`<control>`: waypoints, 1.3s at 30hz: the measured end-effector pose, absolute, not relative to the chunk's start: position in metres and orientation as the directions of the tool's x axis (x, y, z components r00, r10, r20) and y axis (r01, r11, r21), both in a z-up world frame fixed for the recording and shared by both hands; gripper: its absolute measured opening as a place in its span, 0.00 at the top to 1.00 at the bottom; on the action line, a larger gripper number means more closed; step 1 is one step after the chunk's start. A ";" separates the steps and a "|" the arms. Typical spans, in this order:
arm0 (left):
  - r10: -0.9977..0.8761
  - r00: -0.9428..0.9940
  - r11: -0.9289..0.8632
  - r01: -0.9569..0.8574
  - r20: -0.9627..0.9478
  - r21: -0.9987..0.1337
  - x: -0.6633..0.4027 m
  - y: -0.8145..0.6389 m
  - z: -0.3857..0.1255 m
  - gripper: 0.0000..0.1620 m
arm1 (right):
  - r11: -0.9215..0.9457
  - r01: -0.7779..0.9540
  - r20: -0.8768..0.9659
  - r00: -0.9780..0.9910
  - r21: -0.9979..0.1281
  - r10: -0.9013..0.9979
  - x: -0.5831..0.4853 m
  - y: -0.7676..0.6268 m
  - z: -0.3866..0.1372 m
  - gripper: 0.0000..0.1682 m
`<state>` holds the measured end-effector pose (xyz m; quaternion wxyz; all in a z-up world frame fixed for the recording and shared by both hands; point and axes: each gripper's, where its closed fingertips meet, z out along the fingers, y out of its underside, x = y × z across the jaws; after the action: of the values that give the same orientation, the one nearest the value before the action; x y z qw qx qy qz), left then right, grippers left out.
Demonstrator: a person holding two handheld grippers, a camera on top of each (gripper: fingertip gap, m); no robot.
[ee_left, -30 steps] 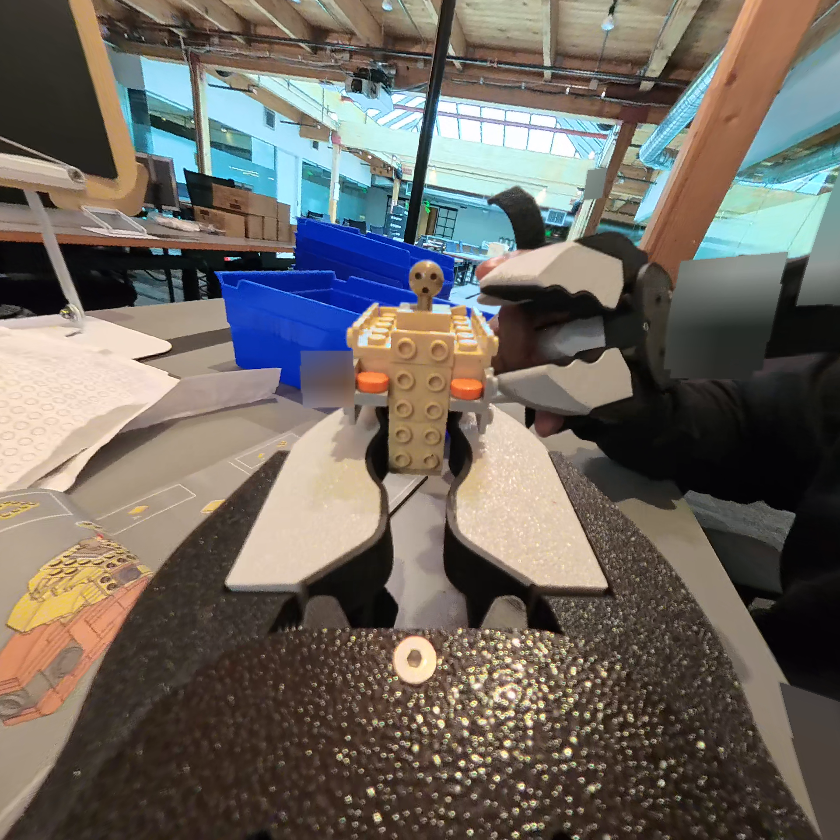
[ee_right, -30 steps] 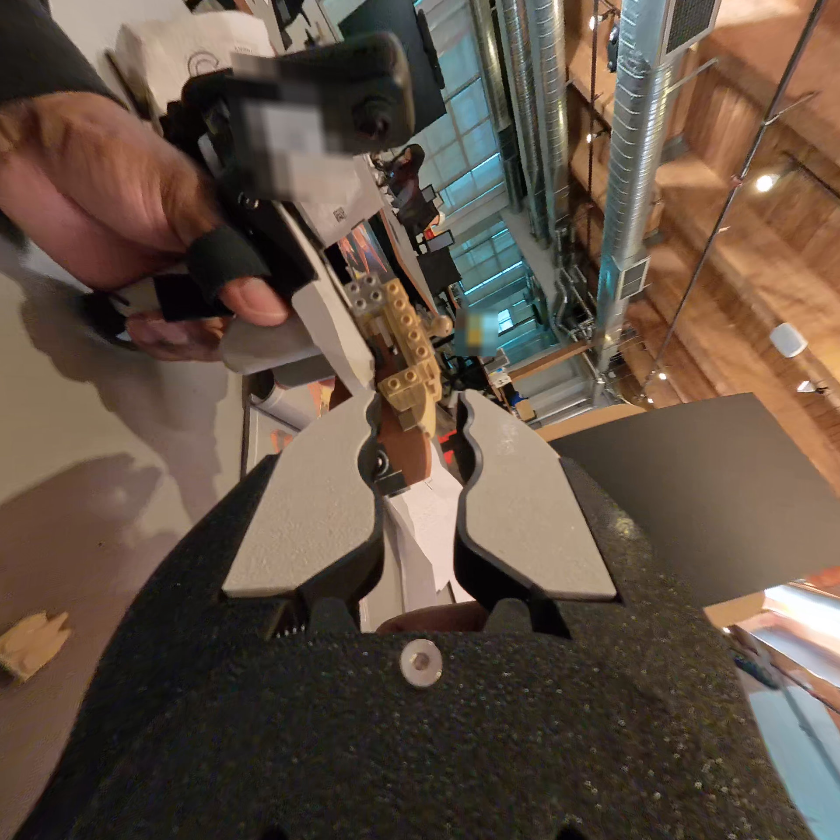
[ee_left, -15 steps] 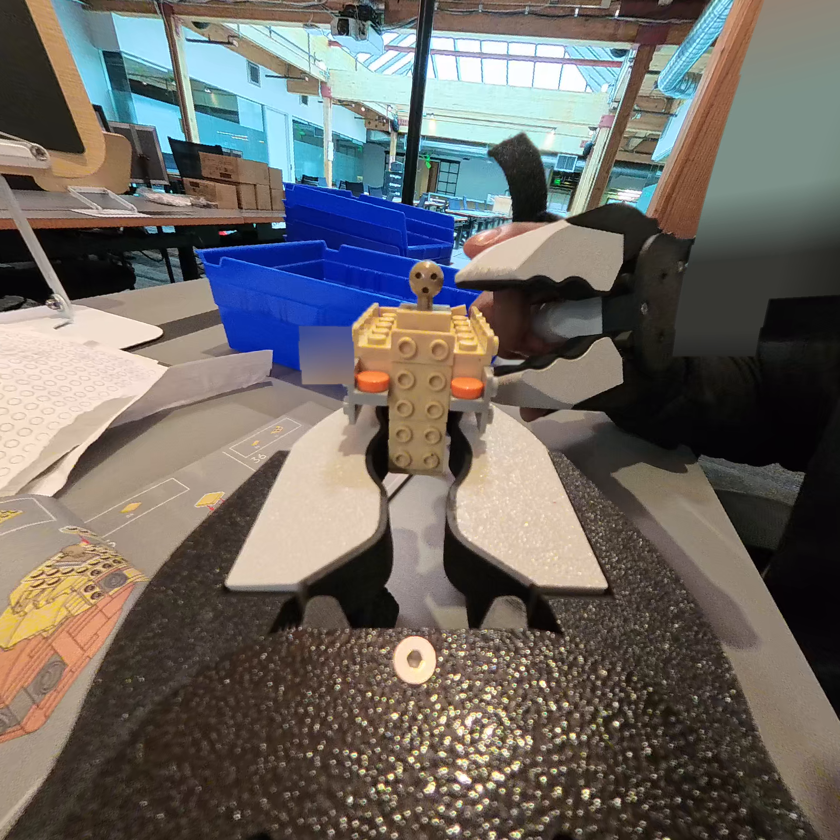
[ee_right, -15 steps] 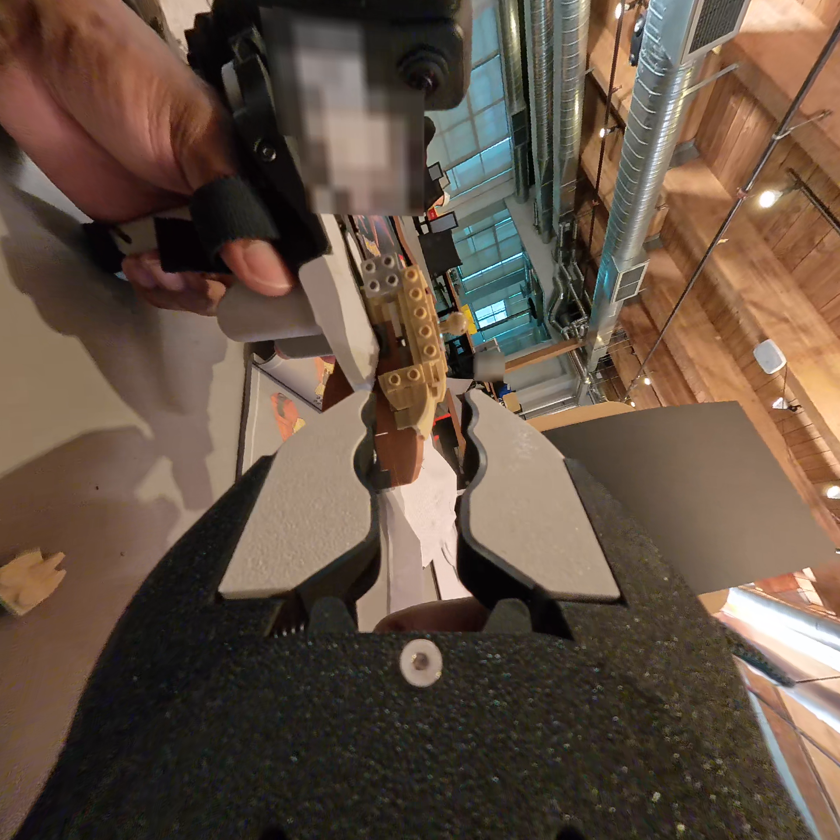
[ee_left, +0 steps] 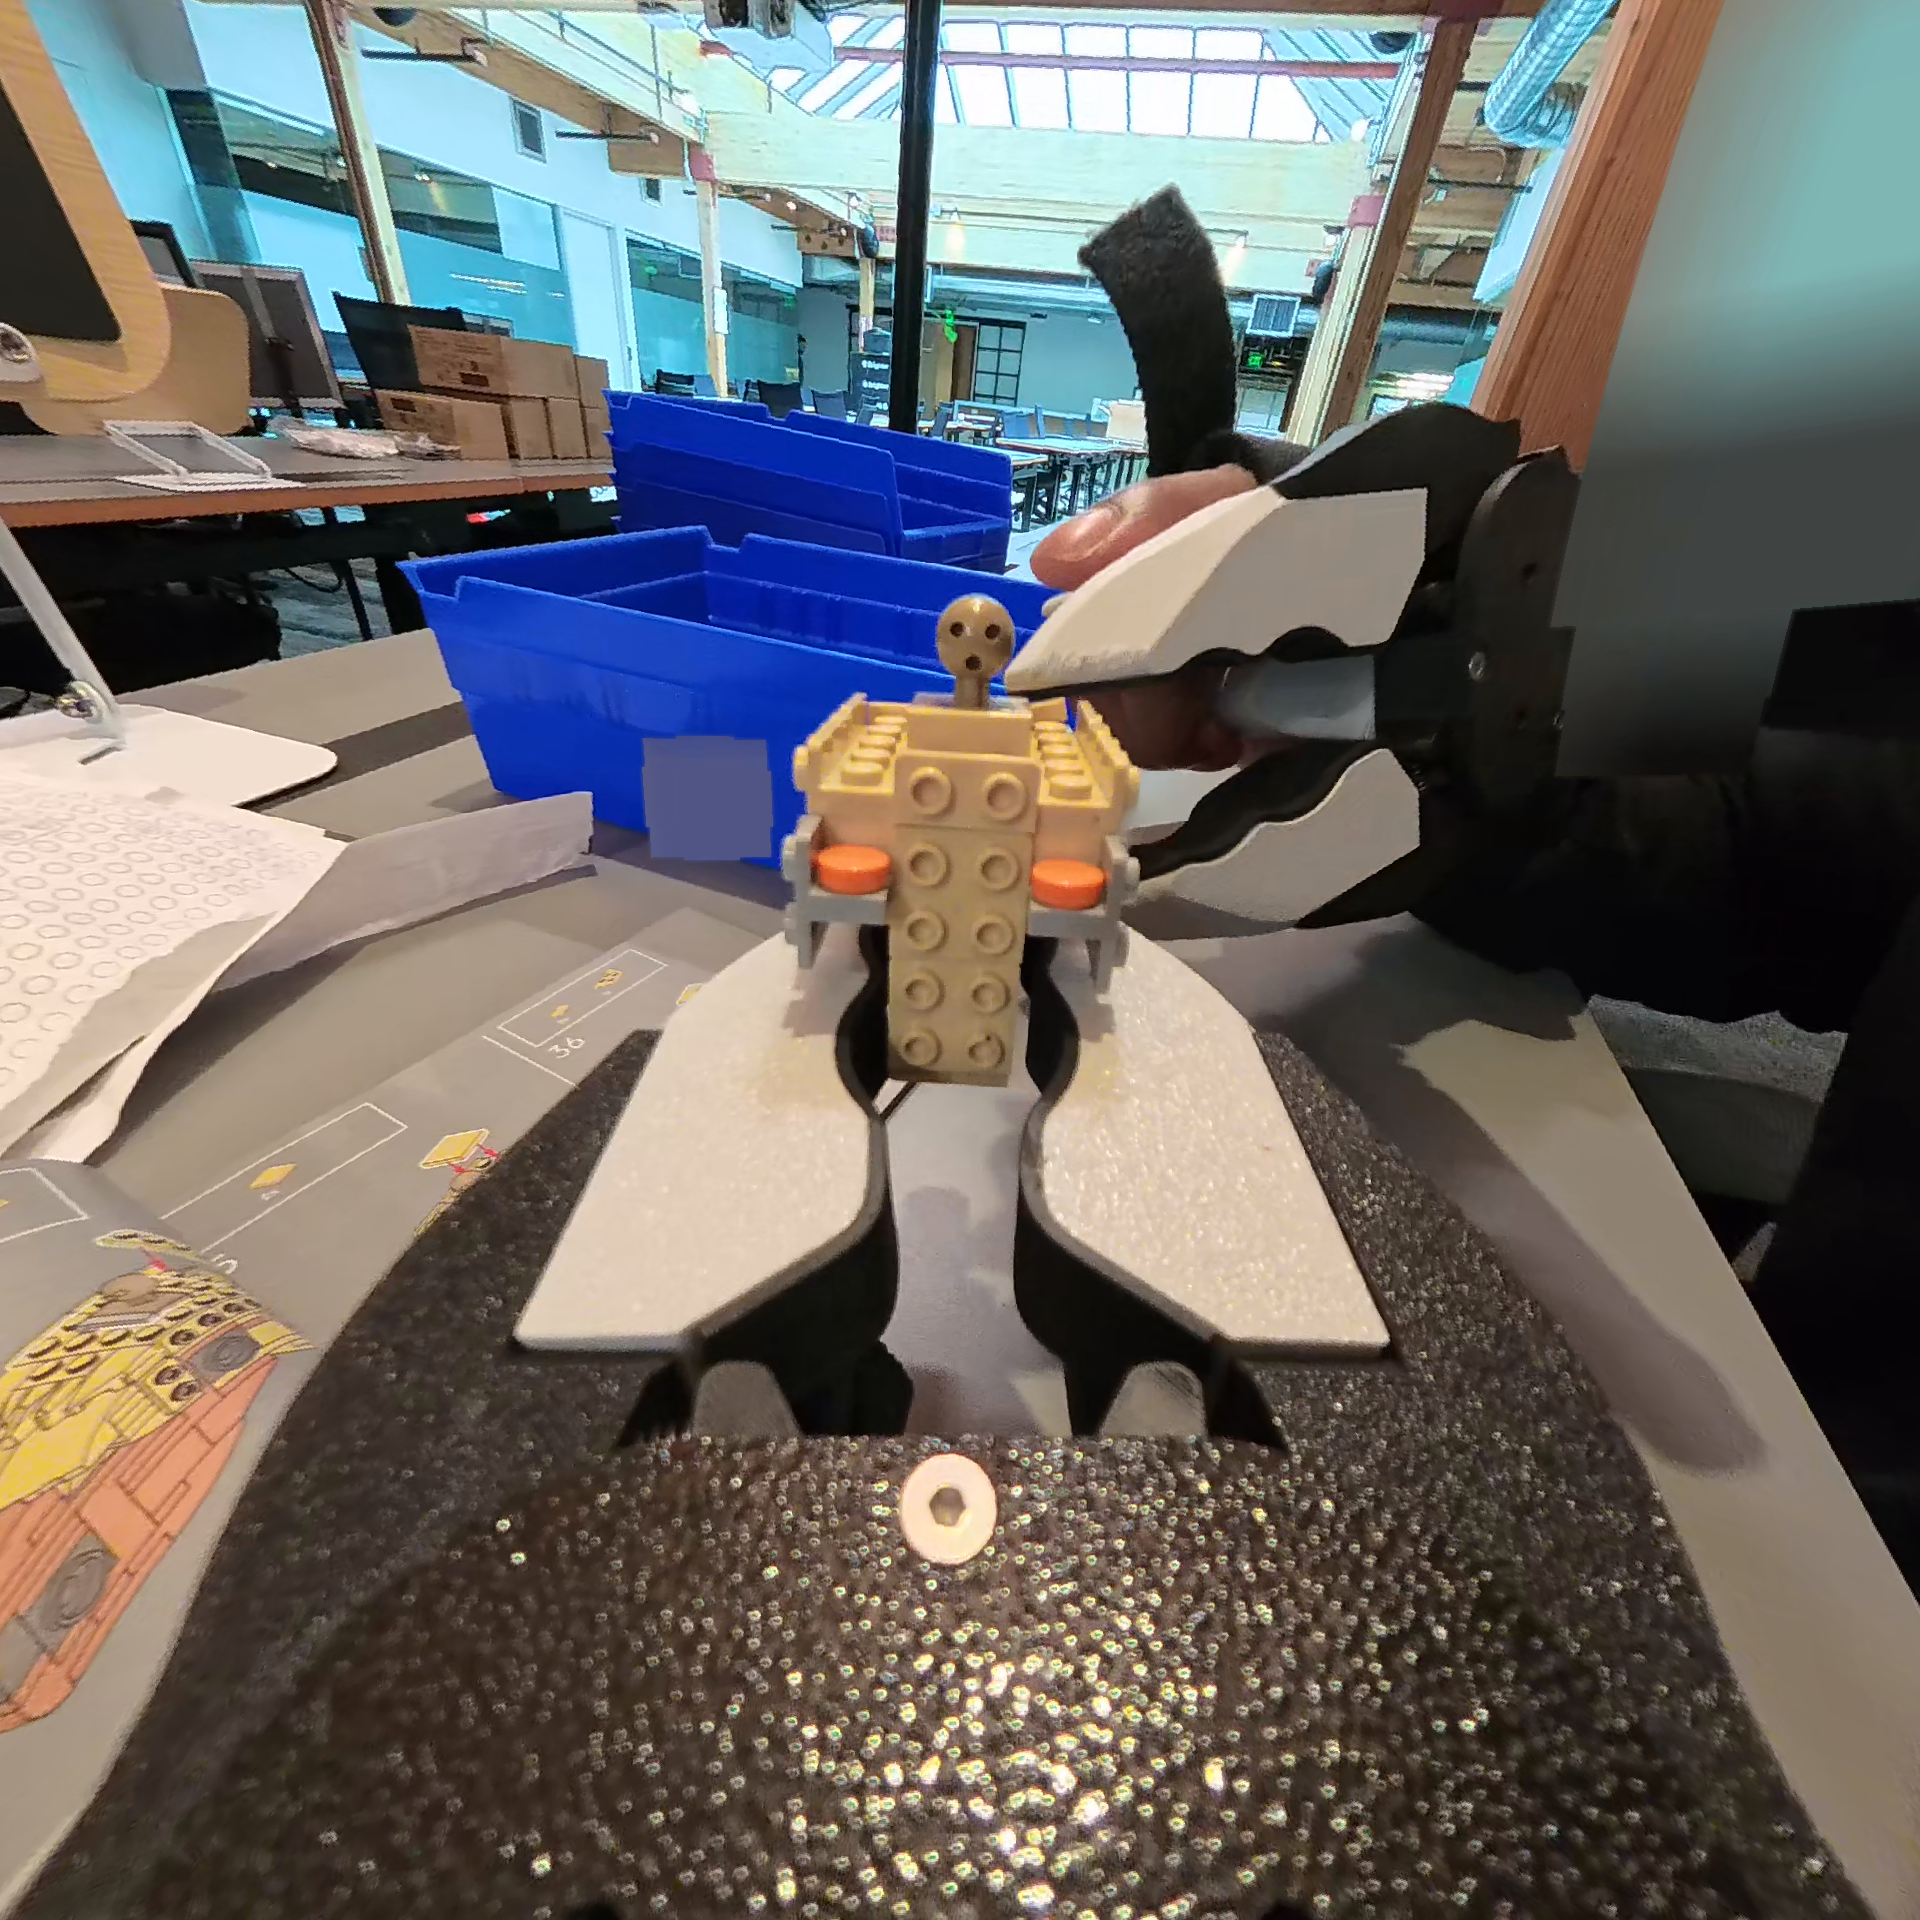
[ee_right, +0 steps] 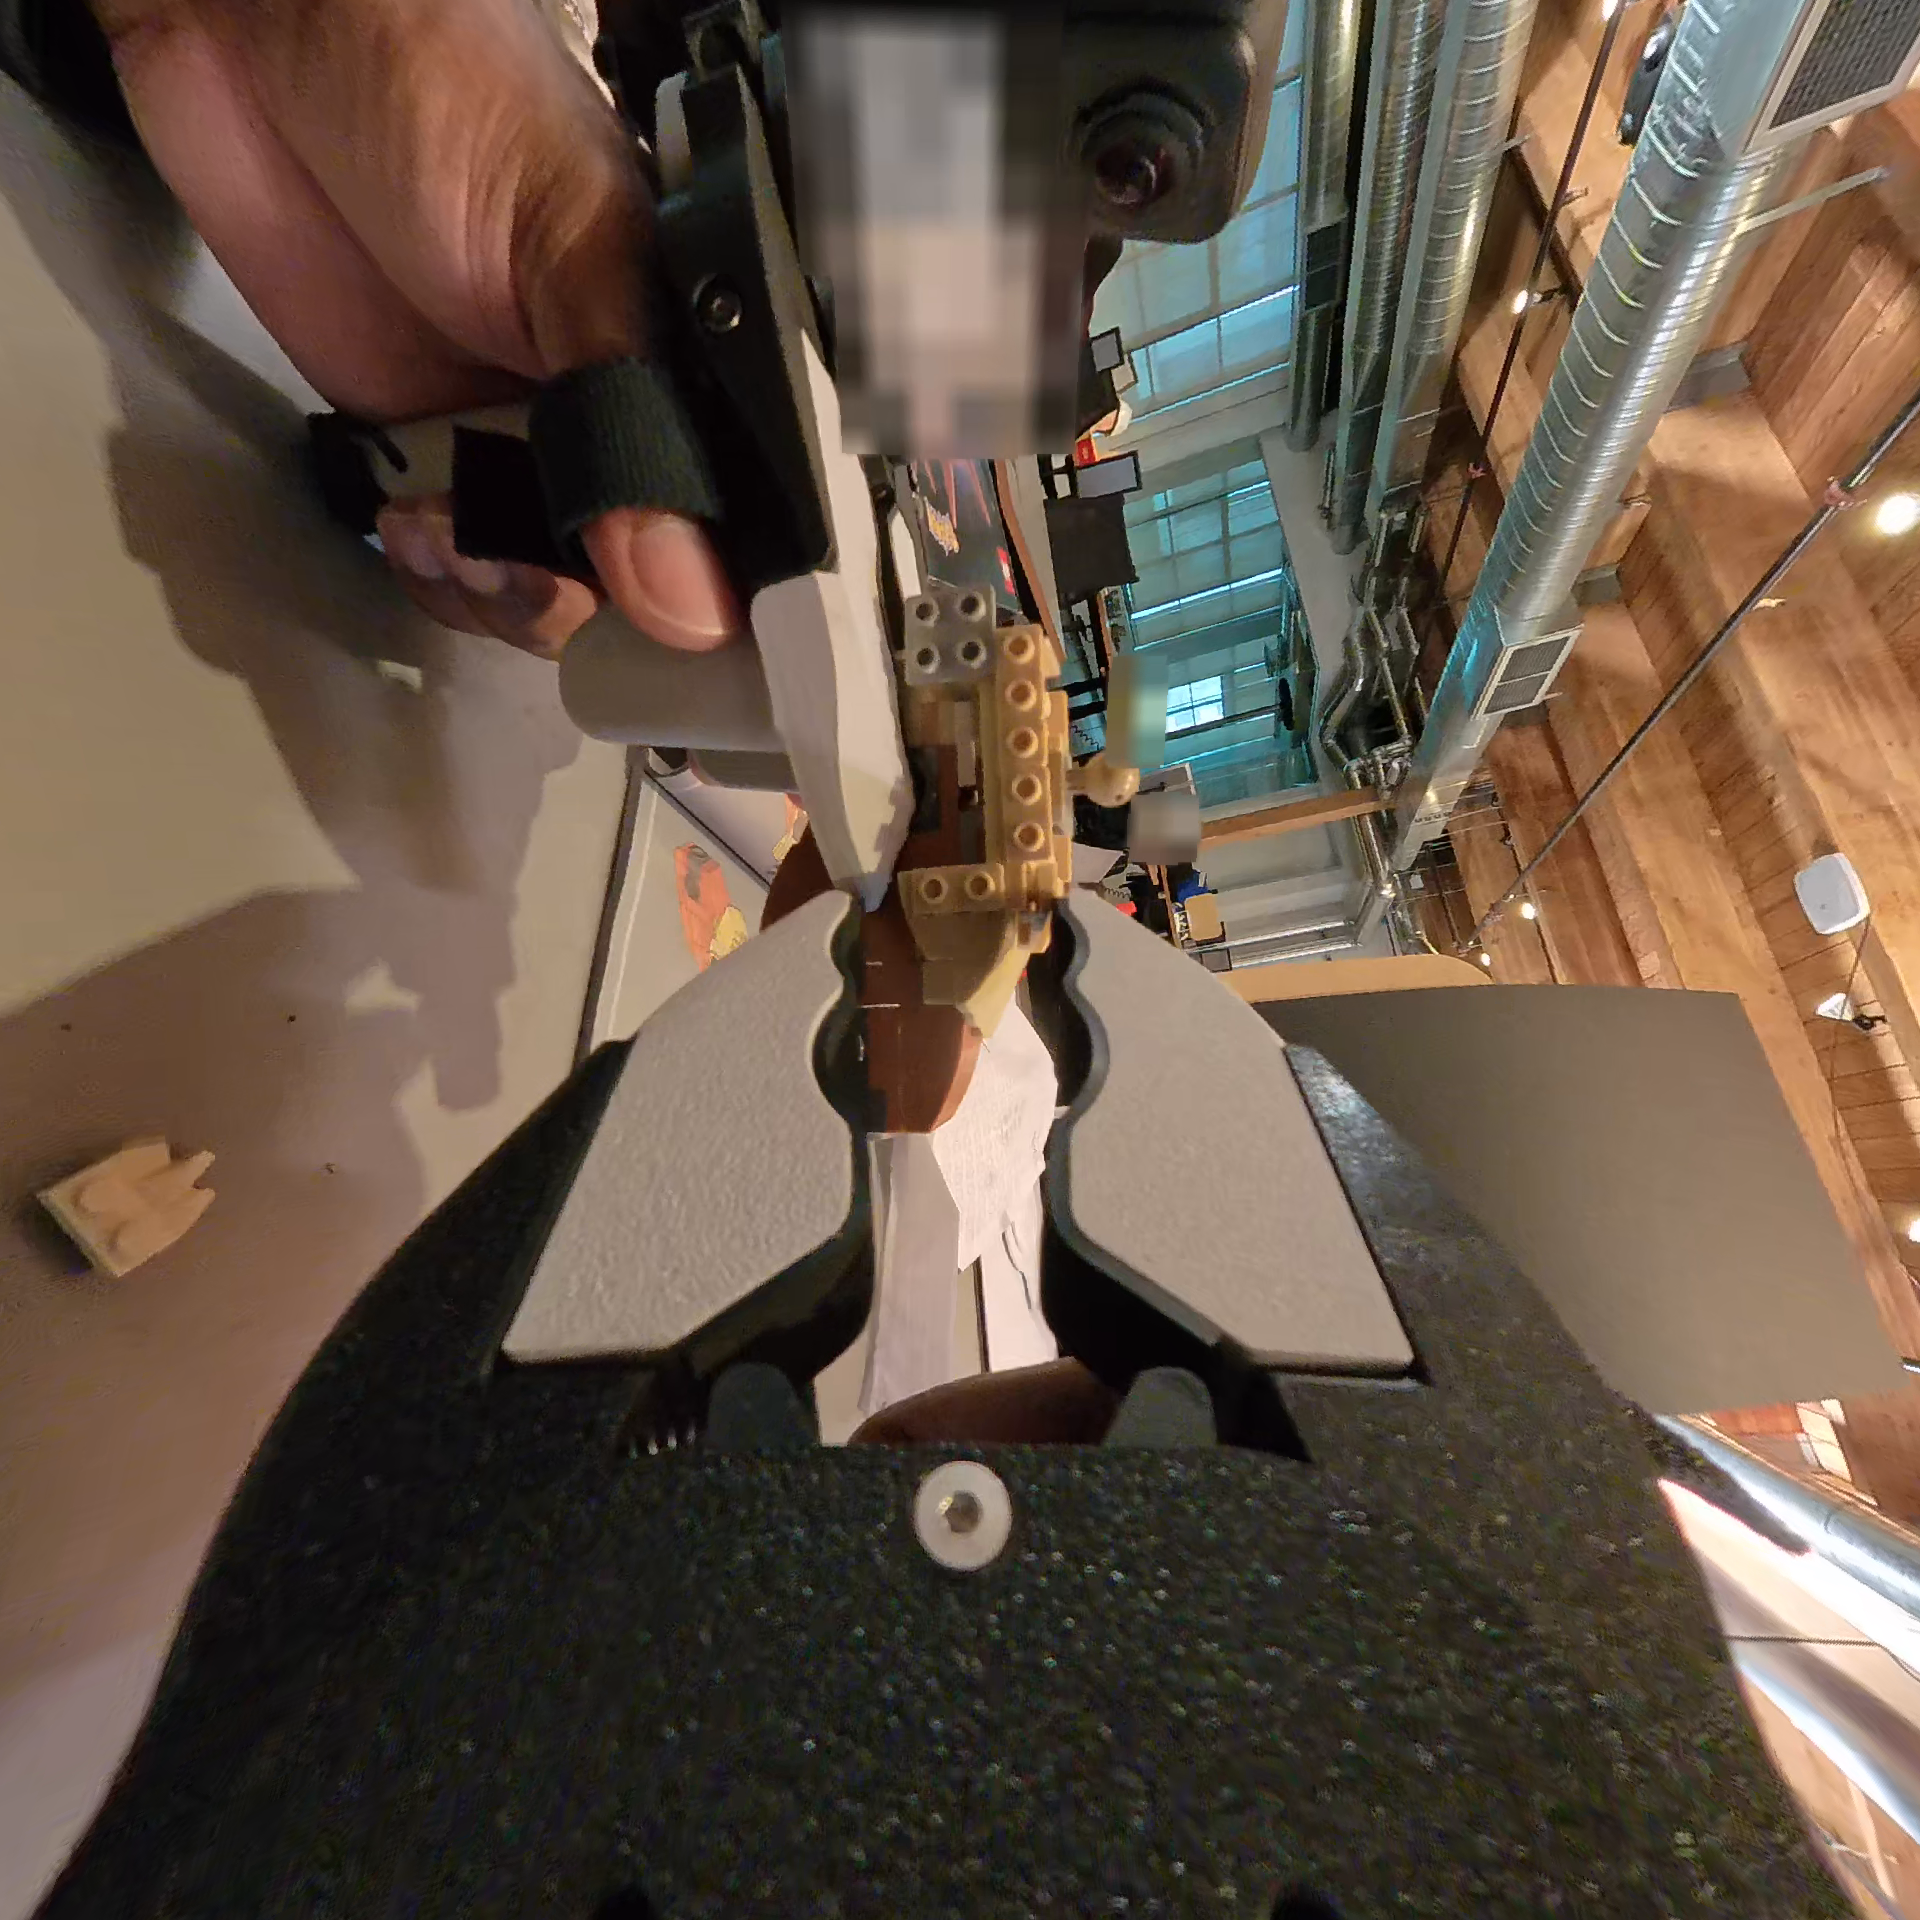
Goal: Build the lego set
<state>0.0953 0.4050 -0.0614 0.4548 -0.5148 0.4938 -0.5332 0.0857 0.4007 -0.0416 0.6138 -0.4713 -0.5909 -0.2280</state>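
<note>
A tan lego model (ee_left: 961,831) with two orange studs, grey side brackets and a small ball-topped post stands upright in my left gripper (ee_left: 958,971), which is shut on its lower tan brick. My right gripper (ee_left: 1081,769) comes in from the right, open, with one finger above and one below the model's right edge. In the right wrist view the right gripper (ee_right: 961,925) has the model's end (ee_right: 1023,769) and a brown rounded part (ee_right: 914,1039) between its fingers. The left gripper's finger (ee_right: 831,717) shows above it, pressed on the model.
An open instruction booklet (ee_left: 156,1351) lies on the grey table (ee_left: 1455,1091) at the left, with white sheets (ee_left: 104,914) behind it. Blue bins (ee_left: 623,675) stand behind the model. A loose tan piece (ee_right: 125,1205) lies on the table. The grippers are tip to tip, or close to it. The loose tan piece (ee_right: 125,1205) is about equally far from each gripper, around 11 cm.
My right gripper has moved in closer, so its open fingers now bracket the model's right edge. My left gripper keeps its hold and has tilted slightly down.
</note>
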 end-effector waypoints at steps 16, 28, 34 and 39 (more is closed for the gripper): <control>-0.990 -0.071 -0.115 -0.055 0.119 -0.992 0.096 0.402 -0.065 0.86 | 0.457 0.868 0.970 0.101 -0.195 0.223 0.088 0.399 -0.040 0.85; -0.984 -0.082 -0.152 -0.114 0.161 -0.982 0.097 0.400 -0.072 0.87 | 0.436 0.895 0.976 -0.002 -0.095 0.218 0.091 0.398 -0.045 0.85; -0.979 -0.090 -0.172 -0.123 0.184 -0.977 0.096 0.399 -0.073 0.87 | 0.429 0.901 0.978 -0.037 -0.056 0.206 0.091 0.397 -0.046 0.86; -0.978 -0.101 -0.172 -0.129 0.185 -0.977 0.096 0.397 -0.074 0.87 | 0.430 0.902 0.978 -0.063 -0.030 0.199 0.091 0.395 -0.047 0.86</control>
<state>0.0958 0.3971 -0.0736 0.3934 -0.5431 0.5094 -0.5393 0.0905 0.3948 -0.0469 0.5387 -0.4224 -0.6518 -0.3264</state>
